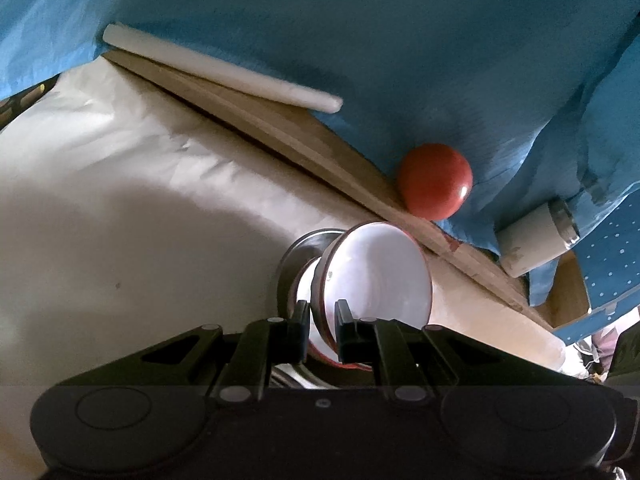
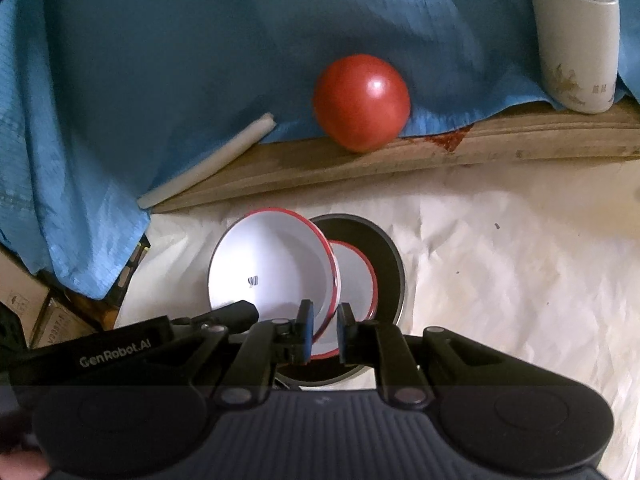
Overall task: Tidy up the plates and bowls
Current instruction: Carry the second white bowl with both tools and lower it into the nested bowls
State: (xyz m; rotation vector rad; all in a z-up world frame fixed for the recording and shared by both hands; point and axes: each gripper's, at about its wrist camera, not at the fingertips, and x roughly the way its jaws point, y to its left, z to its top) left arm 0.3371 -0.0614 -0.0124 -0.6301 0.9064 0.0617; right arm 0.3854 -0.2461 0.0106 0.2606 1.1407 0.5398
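Two glossy round white red-rimmed plates, each hand-held gripper clenched on one (crinkled paper beneath).

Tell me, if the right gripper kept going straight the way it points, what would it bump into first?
Probably the dark round pan on the white paper, just beyond the red-rimmed white plate that the right gripper is clamped on. Depth is hard to judge.
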